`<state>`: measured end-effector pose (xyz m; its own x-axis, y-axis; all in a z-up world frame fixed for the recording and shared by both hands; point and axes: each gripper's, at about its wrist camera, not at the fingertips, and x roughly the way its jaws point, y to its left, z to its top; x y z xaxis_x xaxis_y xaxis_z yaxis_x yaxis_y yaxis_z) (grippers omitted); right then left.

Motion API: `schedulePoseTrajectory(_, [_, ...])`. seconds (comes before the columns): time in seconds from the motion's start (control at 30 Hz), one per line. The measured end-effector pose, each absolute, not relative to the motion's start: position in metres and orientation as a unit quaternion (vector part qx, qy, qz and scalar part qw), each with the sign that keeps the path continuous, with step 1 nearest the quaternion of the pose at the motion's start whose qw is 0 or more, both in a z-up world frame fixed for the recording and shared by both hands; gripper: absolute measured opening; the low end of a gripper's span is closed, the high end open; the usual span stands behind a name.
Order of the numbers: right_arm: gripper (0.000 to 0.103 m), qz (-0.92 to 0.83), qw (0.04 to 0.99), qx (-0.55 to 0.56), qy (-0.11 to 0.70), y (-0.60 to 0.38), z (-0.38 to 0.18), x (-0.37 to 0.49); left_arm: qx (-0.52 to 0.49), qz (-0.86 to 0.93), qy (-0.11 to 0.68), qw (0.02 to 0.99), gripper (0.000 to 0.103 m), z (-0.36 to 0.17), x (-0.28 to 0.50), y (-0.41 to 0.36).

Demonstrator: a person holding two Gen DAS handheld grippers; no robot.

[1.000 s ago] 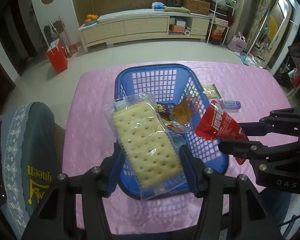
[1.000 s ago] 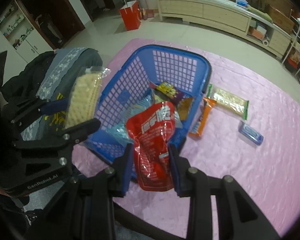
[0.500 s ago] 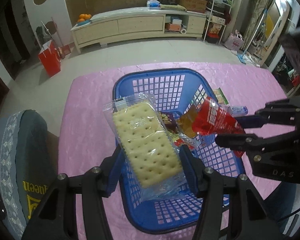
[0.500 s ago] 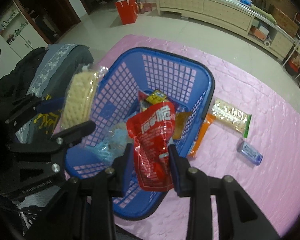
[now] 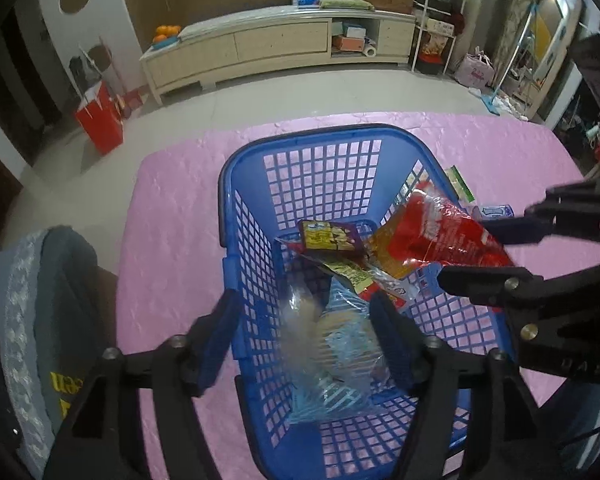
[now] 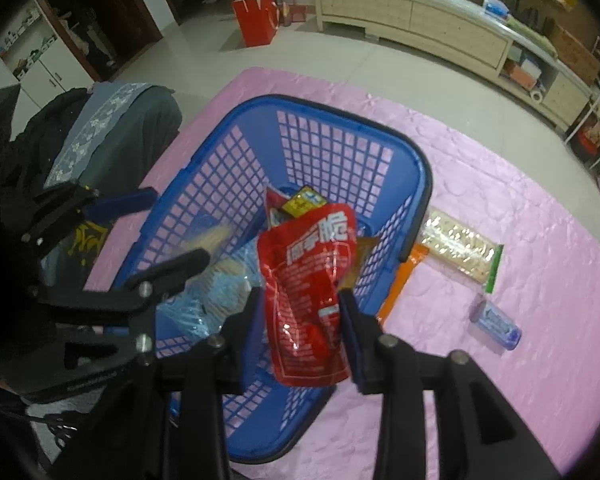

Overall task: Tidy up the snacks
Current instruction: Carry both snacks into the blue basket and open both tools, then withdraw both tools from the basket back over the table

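Observation:
A blue plastic basket (image 5: 240, 200) (image 6: 340, 116) stands on the pink table and holds several snack packets. My left gripper (image 5: 306, 328) is open above the basket's near end. The clear-wrapped cracker pack (image 5: 332, 332) is blurred between and below its fingers, inside the basket. My right gripper (image 6: 302, 312) is shut on a red snack pouch (image 6: 308, 288) and holds it over the basket's right side; the pouch also shows in the left wrist view (image 5: 440, 232).
On the pink cloth right of the basket lie an orange bar (image 6: 400, 284), a long clear-wrapped snack with green ends (image 6: 460, 248) and a small blue packet (image 6: 496, 320). A chair with dark clothing (image 6: 100, 128) stands at the table's left edge.
My left gripper has opened and let go of the cracker pack, which has dropped into the basket. Both grippers have moved farther over the basket; the right still holds the red pouch.

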<state>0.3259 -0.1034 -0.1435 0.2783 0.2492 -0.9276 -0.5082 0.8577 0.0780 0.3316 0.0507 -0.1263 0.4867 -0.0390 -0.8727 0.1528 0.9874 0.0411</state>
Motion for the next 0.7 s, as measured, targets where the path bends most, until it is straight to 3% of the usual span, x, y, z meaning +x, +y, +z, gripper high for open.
schedulePoseTrajectory(0.07, [0.061,0.243,0.793,-0.111,0.548,-0.107,-0.142,0.326,0.056,-0.05,0.505,0.86,0.067,-0.124,0.331,0.052])
schedulePoseTrajectory(0.13, [0.078,0.244,0.794,-0.1,0.547,-0.111,-0.139,0.326,0.054,-0.046,0.509,0.858,0.068,-0.122,0.329,0.053])
schedulePoseTrajectory(0.17, [0.08,0.245,0.796,-0.094,0.546,-0.114,-0.137,0.325,0.052,-0.046,0.51,0.858,0.07,-0.12,0.326,0.054])
schedulePoseTrajectory(0.7, [0.08,0.225,0.818,-0.077,0.523,-0.179,-0.089,0.273,0.034,-0.064,0.48,0.874,0.073,-0.075,0.276,0.005])
